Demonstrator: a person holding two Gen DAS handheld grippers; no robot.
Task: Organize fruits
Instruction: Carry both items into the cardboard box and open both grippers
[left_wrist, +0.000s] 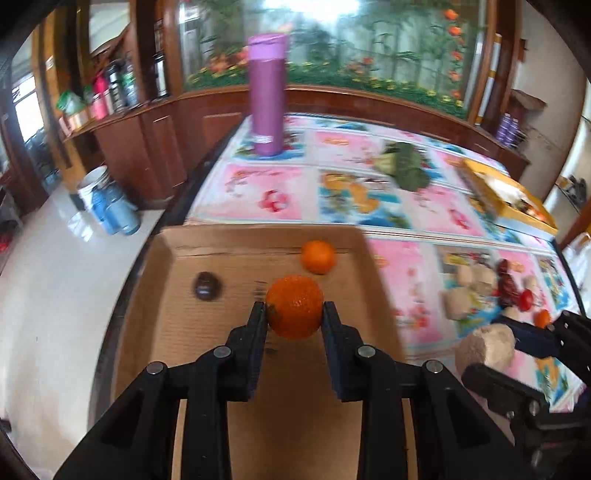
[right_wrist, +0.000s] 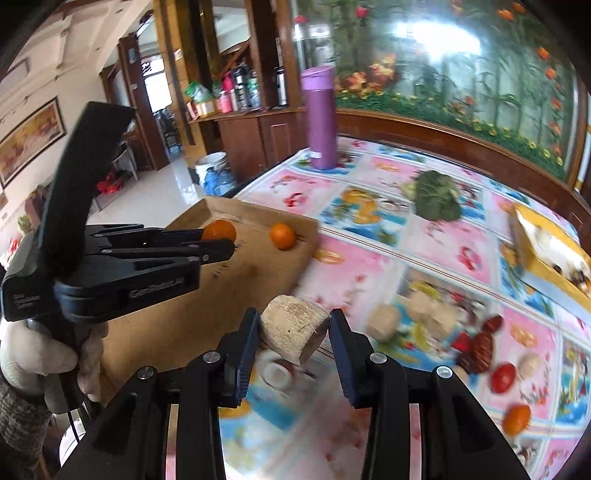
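Observation:
My left gripper is shut on an orange and holds it above the cardboard tray. In the tray lie a smaller orange and a dark round fruit. My right gripper is shut on a tan cut coconut piece, held over the table just right of the tray. The left gripper with its orange shows in the right wrist view. Several tan pieces, dark red dates, a red tomato and an orange lie at the right.
A purple flask stands at the table's far end. A green vegetable lies mid-table. A yellow box sits at the far right. The table's left edge drops to a white floor with a bucket and water bottles.

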